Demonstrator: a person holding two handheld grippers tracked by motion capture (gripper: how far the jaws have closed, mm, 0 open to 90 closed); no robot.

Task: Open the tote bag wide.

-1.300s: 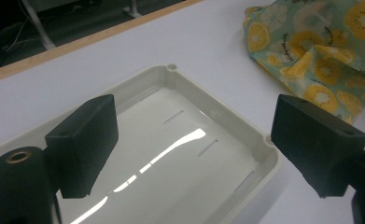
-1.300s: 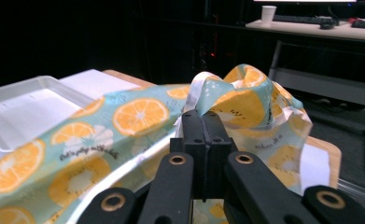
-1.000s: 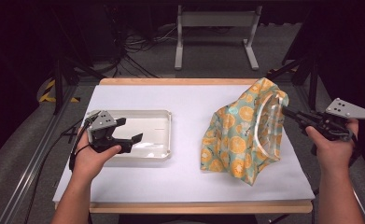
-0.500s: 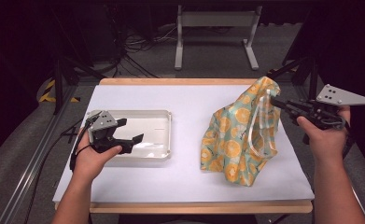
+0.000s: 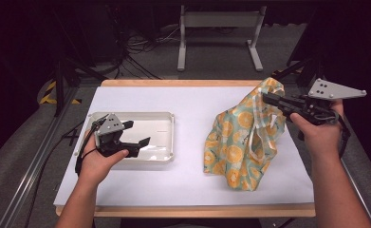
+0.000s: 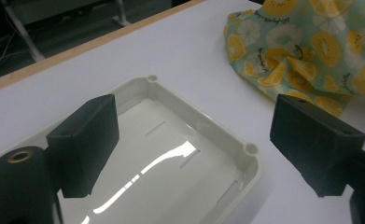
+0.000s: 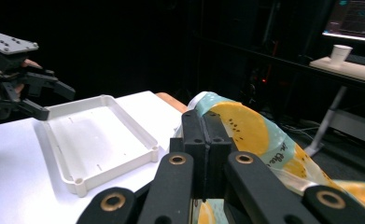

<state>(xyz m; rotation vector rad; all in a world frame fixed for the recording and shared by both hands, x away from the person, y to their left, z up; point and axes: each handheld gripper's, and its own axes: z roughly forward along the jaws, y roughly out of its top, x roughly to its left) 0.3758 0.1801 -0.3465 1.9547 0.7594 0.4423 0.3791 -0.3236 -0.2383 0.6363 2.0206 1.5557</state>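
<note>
Right gripper (image 5: 268,100) lifted the bag (image 5: 242,137) top up and inward, clamped on it; left gripper (image 5: 138,135) gaped over tray (image 5: 159,116), bag well right.

Tray (image 5: 159,137) left on table (image 5: 192,102); fabric bag (image 5: 240,142) right, well apart.

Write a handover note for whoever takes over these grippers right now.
Right gripper: jaws shut on the top edge of the fruit-print bag, holding it lifted at the table's right.
Left gripper: jaws open, holding nothing, poised over the white tray.
Done: bag gripped and raised; its bottom rests on the table.
Left: probably getting the bag to the tray, which has nothing in it.
</note>
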